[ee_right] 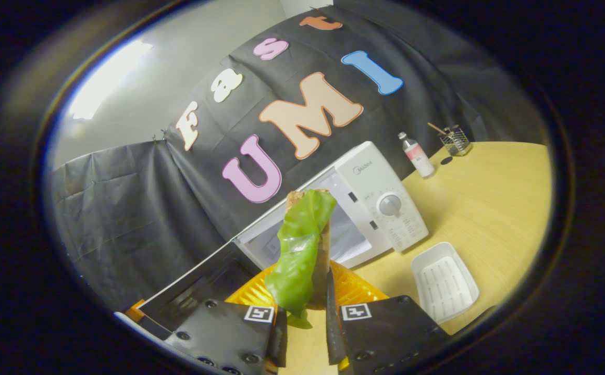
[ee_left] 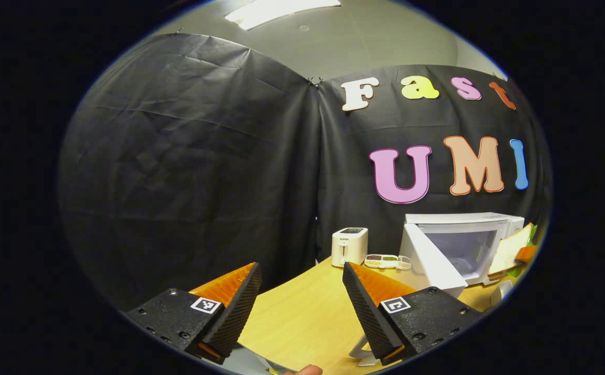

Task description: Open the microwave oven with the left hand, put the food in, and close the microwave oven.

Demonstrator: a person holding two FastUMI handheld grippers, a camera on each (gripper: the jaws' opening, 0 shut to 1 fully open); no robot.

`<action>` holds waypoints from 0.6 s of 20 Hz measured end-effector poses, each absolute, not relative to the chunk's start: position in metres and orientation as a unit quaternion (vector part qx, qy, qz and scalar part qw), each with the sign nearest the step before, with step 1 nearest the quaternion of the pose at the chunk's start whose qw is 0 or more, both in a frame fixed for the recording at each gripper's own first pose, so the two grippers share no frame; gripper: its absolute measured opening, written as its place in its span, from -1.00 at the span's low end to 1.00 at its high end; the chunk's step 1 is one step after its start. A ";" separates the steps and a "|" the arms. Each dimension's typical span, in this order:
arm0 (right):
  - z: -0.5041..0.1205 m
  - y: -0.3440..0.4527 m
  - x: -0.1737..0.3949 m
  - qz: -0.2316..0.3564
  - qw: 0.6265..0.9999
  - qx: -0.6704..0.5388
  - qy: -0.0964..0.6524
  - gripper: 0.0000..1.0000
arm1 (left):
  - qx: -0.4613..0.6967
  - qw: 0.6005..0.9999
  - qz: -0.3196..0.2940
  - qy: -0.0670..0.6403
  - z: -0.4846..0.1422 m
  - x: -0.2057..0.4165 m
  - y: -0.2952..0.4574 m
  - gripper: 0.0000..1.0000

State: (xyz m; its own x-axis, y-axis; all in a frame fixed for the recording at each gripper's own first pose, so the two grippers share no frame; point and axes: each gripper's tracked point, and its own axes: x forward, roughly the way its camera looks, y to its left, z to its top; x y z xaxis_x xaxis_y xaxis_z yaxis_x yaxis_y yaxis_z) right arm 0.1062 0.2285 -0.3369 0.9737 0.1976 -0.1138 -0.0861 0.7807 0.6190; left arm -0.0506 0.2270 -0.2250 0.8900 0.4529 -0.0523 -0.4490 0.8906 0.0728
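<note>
The sandwich [ee_right: 310, 250], a slice of grainy brown bread faced with a glossy, crinkled green lettuce leaf, stood on edge between the fingers of the right gripper [ee_right: 306, 317], its long axis running straight away from them toward the microwave oven [ee_right: 380, 203]. Both fingers pressed on its lower end, closed to a narrow gap. In the left gripper view the same sandwich [ee_left: 511, 249] showed at the far right as a pale flat slab, just in front of the oven's cavity.

The microwave oven [ee_left: 464, 234] was a white, smooth, boxy appliance with a round dial and a button panel; its door [ee_left: 430, 263] hung swung open, the cavity [ee_left: 464, 247] exposed beyond the sandwich. Right of the right gripper lay a white ribbed rectangular tray [ee_right: 444, 281] on the pale wood-grain table [ee_right: 490, 203]; farther off stood a small bottle [ee_right: 417, 154] and a wire holder [ee_right: 454, 139].

The left gripper [ee_left: 302, 291] was spread wide with nothing between its ridged fingers. Beyond them stood a white toaster [ee_left: 349, 246] and a divided dish [ee_left: 384, 260].
</note>
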 end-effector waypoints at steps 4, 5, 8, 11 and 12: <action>-0.348 0.254 0.140 0.063 0.928 0.358 0.080 -0.33 | 0.023 0.972 0.231 0.045 -0.232 -0.047 0.227 0.91; -0.351 0.261 0.151 0.063 0.926 0.364 0.082 -0.32 | 0.023 0.971 0.232 0.045 -0.232 -0.046 0.228 0.92; -0.374 0.267 0.185 0.031 0.921 0.373 0.111 -0.33 | 0.027 0.971 0.235 0.045 -0.232 -0.046 0.232 0.92; -0.394 0.280 0.207 0.022 0.920 0.368 0.131 -0.33 | 0.033 0.968 0.243 0.046 -0.232 -0.047 0.238 0.92; -0.398 0.284 0.222 0.020 0.923 0.362 0.130 -0.33 | 0.030 0.966 0.252 0.047 -0.233 -0.049 0.242 0.86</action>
